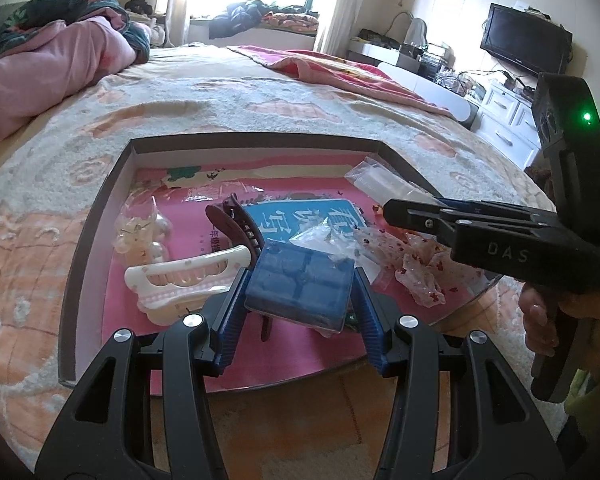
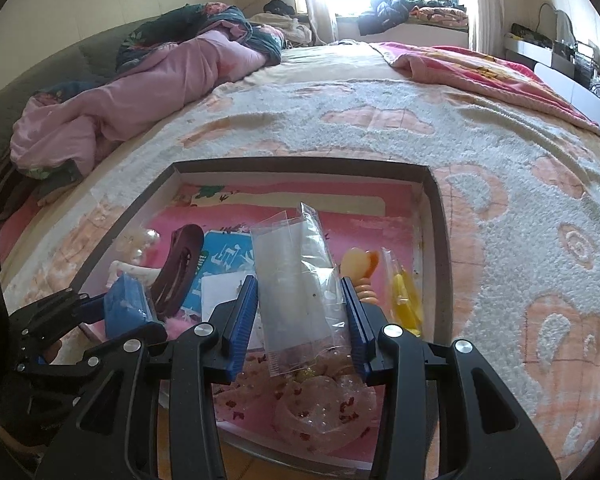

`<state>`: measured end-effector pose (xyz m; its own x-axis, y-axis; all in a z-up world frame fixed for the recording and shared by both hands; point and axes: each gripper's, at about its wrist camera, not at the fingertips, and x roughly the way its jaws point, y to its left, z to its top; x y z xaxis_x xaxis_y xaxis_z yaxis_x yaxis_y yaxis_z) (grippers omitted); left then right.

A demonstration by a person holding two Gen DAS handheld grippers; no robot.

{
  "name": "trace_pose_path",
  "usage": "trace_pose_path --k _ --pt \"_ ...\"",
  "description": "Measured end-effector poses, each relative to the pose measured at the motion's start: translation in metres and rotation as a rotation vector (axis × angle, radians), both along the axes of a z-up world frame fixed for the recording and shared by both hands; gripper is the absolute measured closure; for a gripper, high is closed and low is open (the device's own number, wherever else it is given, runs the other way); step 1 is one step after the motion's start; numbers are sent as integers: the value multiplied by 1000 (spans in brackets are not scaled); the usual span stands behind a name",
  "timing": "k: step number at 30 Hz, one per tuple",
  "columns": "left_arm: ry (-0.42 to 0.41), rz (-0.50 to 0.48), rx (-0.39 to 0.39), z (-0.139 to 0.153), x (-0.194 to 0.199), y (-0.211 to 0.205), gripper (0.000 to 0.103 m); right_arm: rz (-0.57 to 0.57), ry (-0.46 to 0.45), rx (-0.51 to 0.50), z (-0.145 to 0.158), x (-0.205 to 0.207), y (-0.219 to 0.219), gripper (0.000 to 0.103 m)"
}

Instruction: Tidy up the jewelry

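Left gripper (image 1: 300, 280) pinches blue plastic compartment box (image 1: 300, 288); right gripper (image 2: 302, 312), jaws spread, shows yellow trinkets (image 2: 406, 300) nobody else sees

Items I cannot fully read from my feeds:

- Blue compartment box (image 1: 300, 282) — its near underside and what lies beneath are hidden behind my left gripper's pads (image 1: 232, 316).
- Dark red hair clip (image 1: 236, 224) — lower half covered by the box.
- Blue booklet (image 1: 300, 216) — print partly buried under clear bags; small text illegible.
- Clear bag (image 2: 296, 280) — contents too faint to tell.
- Yellow item in sleeve (image 2: 406, 300) — blurred, kind unclear.
- Shallow tray (image 2: 300, 168) — near edge hidden behind the gripper frames.
- Right gripper (image 1: 392, 208) — fingertips overlap; gap not visible in the left wrist view.
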<state>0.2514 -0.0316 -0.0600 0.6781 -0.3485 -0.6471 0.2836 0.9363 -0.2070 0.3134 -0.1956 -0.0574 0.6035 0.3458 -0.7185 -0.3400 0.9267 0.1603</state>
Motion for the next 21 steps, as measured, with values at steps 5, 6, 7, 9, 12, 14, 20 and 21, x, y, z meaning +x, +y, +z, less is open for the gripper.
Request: trace_pose_path --k 5,6,7,9,12,14,20,21 --pt "4 3 -6 0 0 1 61 10 9 11 -2 -1 2 60" --pt "3 3 -5 0 0 1 61 11 10 16 -2 -2 1 60" --pt "3 4 -5 0 0 1 61 11 11 21 -2 -3 1 61" --pt "3 4 -6 0 0 2 61 10 9 24 -1 -5 0 61" --pt "1 6 -5 0 0 1 61 5 6 31 1 -9 -3 60" --pt "-1 9 -4 1 1 1 61 1 3 36 3 -13 -5 58" --pt "-8 17 0 4 -1 2 54 -20 -7 59 9 -22 -16 54" --pt "-9 19 0 5 -2 3 53 -23 -9 60 10 -23 -18 54"
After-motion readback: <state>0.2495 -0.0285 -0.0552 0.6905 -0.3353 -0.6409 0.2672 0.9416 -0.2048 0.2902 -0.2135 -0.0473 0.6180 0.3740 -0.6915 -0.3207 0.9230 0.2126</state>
